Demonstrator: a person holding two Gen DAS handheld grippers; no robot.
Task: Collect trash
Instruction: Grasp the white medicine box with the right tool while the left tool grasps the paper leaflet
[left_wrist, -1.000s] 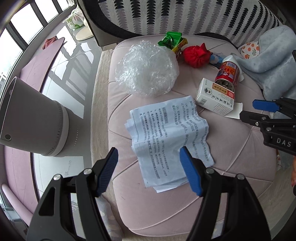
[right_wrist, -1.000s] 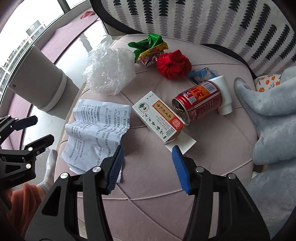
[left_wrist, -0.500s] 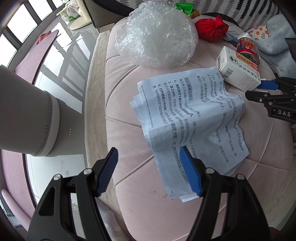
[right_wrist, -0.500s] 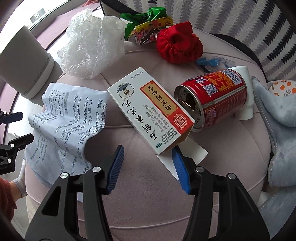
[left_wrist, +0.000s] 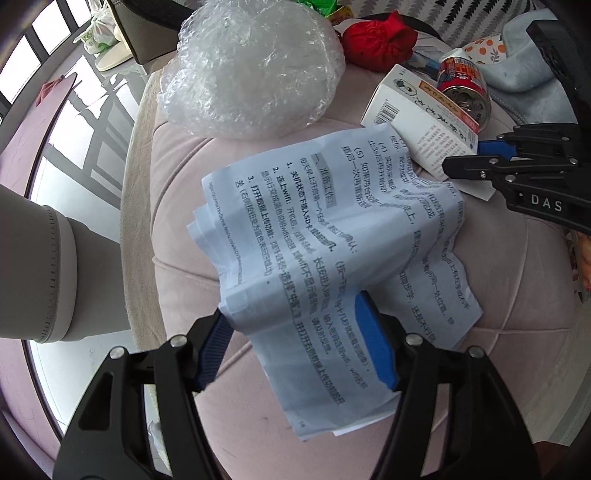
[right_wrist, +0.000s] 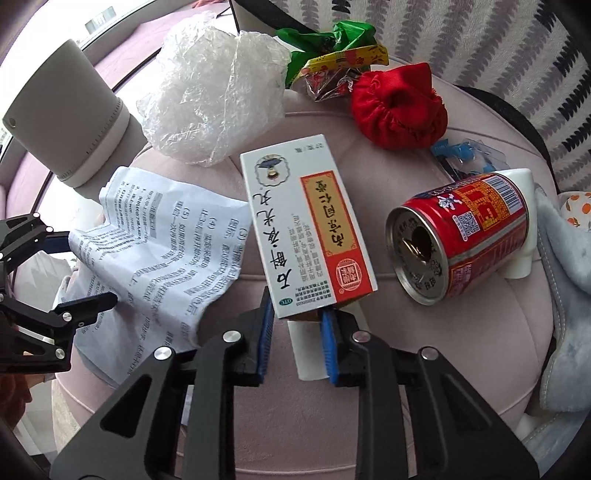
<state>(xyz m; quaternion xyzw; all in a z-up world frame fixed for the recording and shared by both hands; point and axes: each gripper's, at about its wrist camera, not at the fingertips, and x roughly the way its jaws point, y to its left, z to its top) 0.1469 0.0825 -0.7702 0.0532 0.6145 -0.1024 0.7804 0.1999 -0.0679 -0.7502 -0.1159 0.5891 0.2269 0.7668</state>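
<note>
While the left hand-held gripper (left_wrist: 295, 347) stands apart around the crumpled white printed paper (left_wrist: 332, 251) near the pink cushion's (left_wrist: 509, 295) edge, the right hand-held gripper (right_wrist: 297, 343) is clamped on the white medicine box (right_wrist: 306, 229), beside the red can (right_wrist: 458, 240).

Domestic living room; pink tufted ottoman (right_wrist: 424, 350) central; patterned sofa (right_wrist: 480, 44) behind it; floor-length windows (left_wrist: 48, 48) and grey bin (right_wrist: 70, 122) left of it.
</note>
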